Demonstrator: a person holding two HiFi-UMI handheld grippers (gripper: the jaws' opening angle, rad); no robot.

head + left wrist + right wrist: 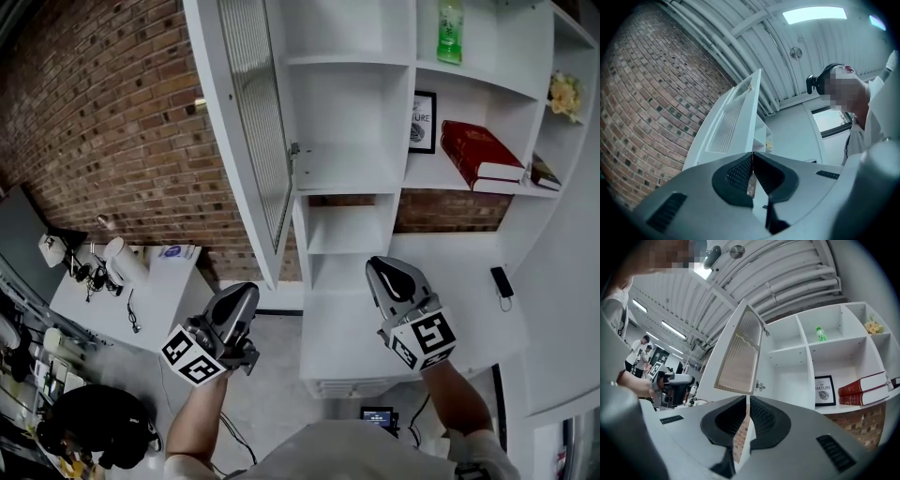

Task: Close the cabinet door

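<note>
The white cabinet door with a ribbed glass panel stands swung wide open to the left of the white shelf unit, hinged at its right edge. The same door shows in the left gripper view and the right gripper view. My left gripper is below the door's lower end, apart from it, jaws pressed together with nothing in them. My right gripper is held in front of the lower shelves, also shut and empty.
On the shelves are a green bottle, a framed picture, red books and flowers. A brick wall runs behind the door. A low white table with small items stands at the left.
</note>
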